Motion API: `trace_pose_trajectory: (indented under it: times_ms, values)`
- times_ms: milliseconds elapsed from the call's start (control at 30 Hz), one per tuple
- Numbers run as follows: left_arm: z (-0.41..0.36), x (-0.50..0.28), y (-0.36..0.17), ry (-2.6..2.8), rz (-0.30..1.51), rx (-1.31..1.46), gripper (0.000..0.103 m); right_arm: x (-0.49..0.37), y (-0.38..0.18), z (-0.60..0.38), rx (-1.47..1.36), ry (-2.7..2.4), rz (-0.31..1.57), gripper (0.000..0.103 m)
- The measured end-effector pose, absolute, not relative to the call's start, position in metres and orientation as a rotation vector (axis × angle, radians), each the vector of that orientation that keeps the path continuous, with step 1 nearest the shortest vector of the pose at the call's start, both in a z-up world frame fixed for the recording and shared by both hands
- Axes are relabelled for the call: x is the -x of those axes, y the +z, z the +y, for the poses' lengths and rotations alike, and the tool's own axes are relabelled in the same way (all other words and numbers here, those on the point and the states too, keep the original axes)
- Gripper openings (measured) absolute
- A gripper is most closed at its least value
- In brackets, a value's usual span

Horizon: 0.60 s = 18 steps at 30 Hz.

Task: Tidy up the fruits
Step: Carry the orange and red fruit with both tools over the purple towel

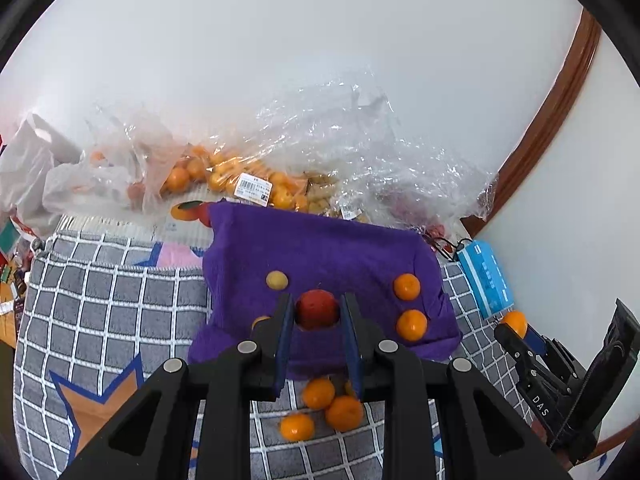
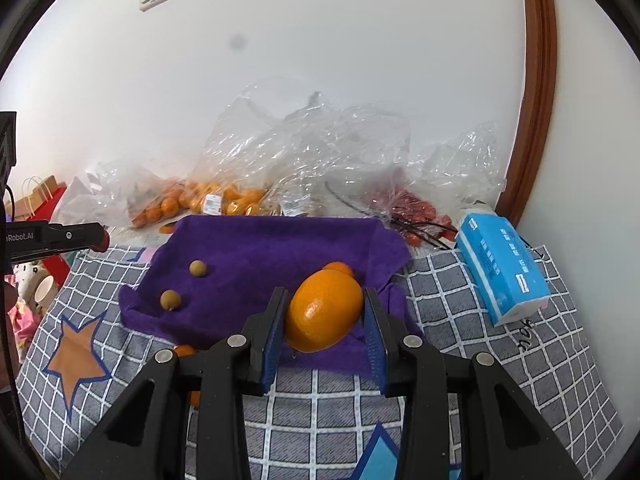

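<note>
Orange, oval citrus fruit (image 2: 325, 311) is pinched between the right gripper (image 2: 325, 330) fingers, long axis toward two o'clock. A round red fruit (image 1: 317, 309) is framed at twelve o'clock by the left gripper (image 1: 316, 322); whether those fingers grip it cannot be told.

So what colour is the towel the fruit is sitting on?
Purple towel, clearest in the right wrist view.

Readable markings on the two grippers

The right gripper (image 1: 516, 330), seen from the left wrist, carried "DAS" in white; the left gripper (image 2: 102, 240), seen from the right wrist, read "Robot.AI". The bag's price label (image 1: 253, 189) and tissue pack (image 2: 502, 266) print were illegible.
</note>
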<state>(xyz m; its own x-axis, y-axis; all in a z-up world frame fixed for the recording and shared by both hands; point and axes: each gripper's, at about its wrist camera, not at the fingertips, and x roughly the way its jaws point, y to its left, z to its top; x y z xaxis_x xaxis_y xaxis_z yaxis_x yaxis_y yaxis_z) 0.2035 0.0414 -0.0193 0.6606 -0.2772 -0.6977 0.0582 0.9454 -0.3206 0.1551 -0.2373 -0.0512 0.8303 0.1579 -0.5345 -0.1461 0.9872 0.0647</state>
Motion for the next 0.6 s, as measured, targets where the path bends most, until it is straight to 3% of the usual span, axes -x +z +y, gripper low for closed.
trace_pose_trajectory:
  times_ms: [600]
  values:
    - [0.042,-0.248,-0.042,-0.169,0.874,0.267,0.023,-0.208,-0.063,-0.247,-0.036,0.145,0.581,0.037]
